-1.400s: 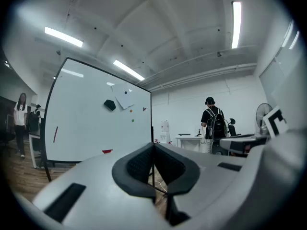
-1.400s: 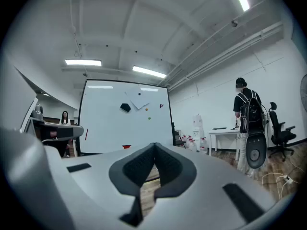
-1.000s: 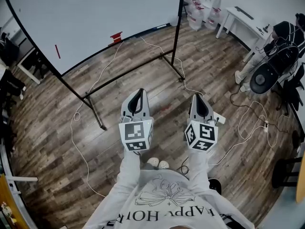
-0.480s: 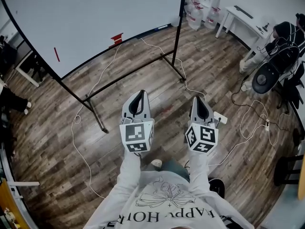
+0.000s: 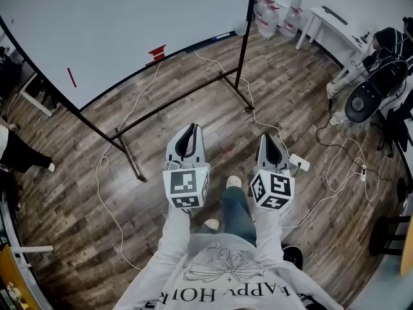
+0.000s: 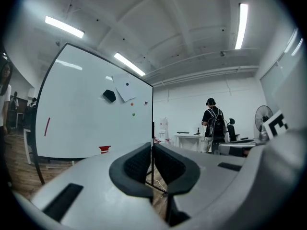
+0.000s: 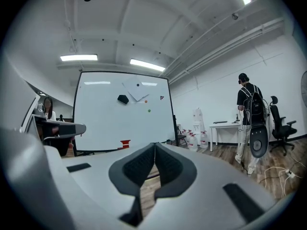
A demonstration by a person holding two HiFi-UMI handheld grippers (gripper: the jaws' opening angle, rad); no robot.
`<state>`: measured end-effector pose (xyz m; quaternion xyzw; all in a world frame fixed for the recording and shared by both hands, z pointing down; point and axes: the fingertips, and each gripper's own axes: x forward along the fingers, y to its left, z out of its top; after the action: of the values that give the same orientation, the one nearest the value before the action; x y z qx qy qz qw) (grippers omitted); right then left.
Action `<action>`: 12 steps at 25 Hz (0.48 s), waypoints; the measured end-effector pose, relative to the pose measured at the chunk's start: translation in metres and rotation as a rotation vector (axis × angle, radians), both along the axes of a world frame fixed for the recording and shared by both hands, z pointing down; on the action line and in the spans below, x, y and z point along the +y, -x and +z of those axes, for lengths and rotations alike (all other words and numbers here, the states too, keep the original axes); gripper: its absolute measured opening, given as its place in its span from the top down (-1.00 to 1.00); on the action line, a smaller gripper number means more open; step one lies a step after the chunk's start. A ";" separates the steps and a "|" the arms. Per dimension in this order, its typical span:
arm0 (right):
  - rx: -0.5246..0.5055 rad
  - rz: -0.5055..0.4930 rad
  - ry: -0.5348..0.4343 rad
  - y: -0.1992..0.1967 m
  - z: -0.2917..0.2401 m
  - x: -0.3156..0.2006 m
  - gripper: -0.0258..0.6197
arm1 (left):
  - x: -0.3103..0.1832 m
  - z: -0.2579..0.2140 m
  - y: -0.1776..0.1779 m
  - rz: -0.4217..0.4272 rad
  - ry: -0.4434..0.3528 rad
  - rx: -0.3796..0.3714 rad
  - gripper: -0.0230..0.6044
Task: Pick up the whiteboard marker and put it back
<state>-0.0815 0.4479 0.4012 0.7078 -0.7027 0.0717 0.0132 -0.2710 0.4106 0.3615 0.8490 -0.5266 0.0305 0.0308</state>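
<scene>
Item: whiteboard (image 5: 129, 24) on a black frame stand, on the wood floor (image 5: 193, 102) at the 12 o'clock side of the person wearing the head camera. Item, taken to be the whiteboard marker (image 5: 71, 77): a slim red stick on the board face toward its left end, well above the floor, long axis near upright with a slight lean. I cannot tell for certain that it is a pen and not a drawn stroke. Item: squat red block (image 5: 157, 52) on the board's lower ledge, near the middle. Item: left gripper (image 5: 187, 134), jaws closed together, nothing between them, held about level and pointing at the board. Item: right gripper (image 5: 270, 144), jaws likewise closed and empty, just beside the left one at its 3 o'clock. Relation of note: the red stick lies at about 10 o'clock from the left jaws and well apart from both pairs. The left gripper is the nearer, so a reach from that side looks the shorter. By my reckoning the jaws would need to open and close across the stick's width. Item: white table (image 5: 329, 21) at 2 o'clock, apart from the work.
</scene>
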 end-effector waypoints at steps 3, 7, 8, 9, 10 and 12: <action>0.003 -0.019 -0.008 -0.011 0.000 -0.034 0.91 | -0.030 0.002 -0.012 -0.013 -0.004 0.005 0.90; 0.001 -0.048 -0.027 -0.036 -0.004 -0.090 0.91 | -0.077 0.002 -0.038 -0.032 -0.012 0.012 0.90; 0.001 -0.057 -0.031 -0.043 -0.006 -0.104 0.91 | -0.091 0.001 -0.045 -0.038 -0.012 0.010 0.90; 0.002 -0.065 -0.034 -0.050 -0.008 -0.119 0.91 | -0.104 0.000 -0.053 -0.044 -0.013 0.006 0.90; 0.002 -0.074 -0.037 -0.057 -0.010 -0.133 0.91 | -0.117 -0.002 -0.060 -0.050 -0.013 0.004 0.90; 0.002 -0.095 -0.040 -0.072 -0.013 -0.160 0.91 | -0.141 -0.006 -0.077 -0.063 -0.017 0.000 0.90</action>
<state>-0.0091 0.2882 0.3883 0.6738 -0.7368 0.0562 0.0033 -0.1938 0.2696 0.3556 0.8323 -0.5532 0.0250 0.0248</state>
